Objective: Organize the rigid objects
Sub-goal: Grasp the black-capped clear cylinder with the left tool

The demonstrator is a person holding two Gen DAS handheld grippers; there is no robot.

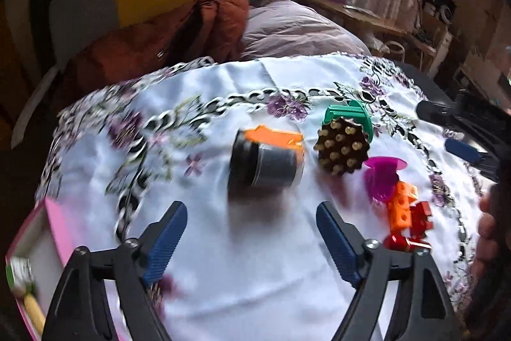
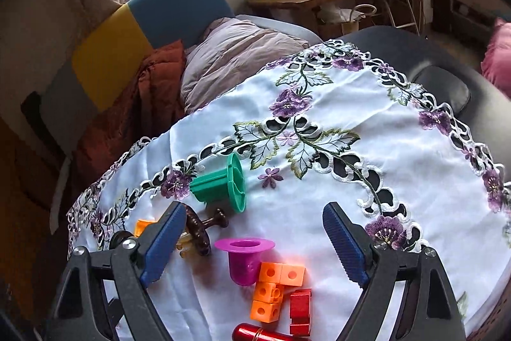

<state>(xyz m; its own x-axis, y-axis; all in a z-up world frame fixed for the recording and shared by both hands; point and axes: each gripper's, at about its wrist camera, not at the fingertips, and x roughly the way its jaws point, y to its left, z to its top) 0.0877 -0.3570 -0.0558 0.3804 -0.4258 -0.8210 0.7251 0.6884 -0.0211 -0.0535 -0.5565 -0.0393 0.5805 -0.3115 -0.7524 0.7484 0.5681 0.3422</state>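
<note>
A dark grey jar (image 1: pixel 265 163) lies on its side on the white flowered cloth (image 1: pixel 242 261), just beyond my left gripper (image 1: pixel 252 210), which is open and empty. To the jar's right are a brown studded brush (image 1: pixel 343 147), a green flanged piece (image 1: pixel 348 114), a magenta cup (image 1: pixel 381 178), orange cubes (image 1: pixel 402 206) and red blocks (image 1: pixel 421 218). My right gripper (image 2: pixel 255 213) is open above the magenta cup (image 2: pixel 244 261), orange cubes (image 2: pixel 274 286) and a red block (image 2: pixel 300 309), with its pads apart from them. The green piece (image 2: pixel 223 184) and the brush (image 2: pixel 198 229) lie further off.
A pink box (image 1: pixel 57 229) with items inside sits at the cloth's near left edge. An orange piece (image 1: pixel 274 136) lies behind the jar. A red cylinder (image 2: pixel 255 333) lies at the near edge. A hand (image 1: pixel 488 226) shows at the right. A bed with pillows stands beyond the cloth (image 2: pixel 399 155).
</note>
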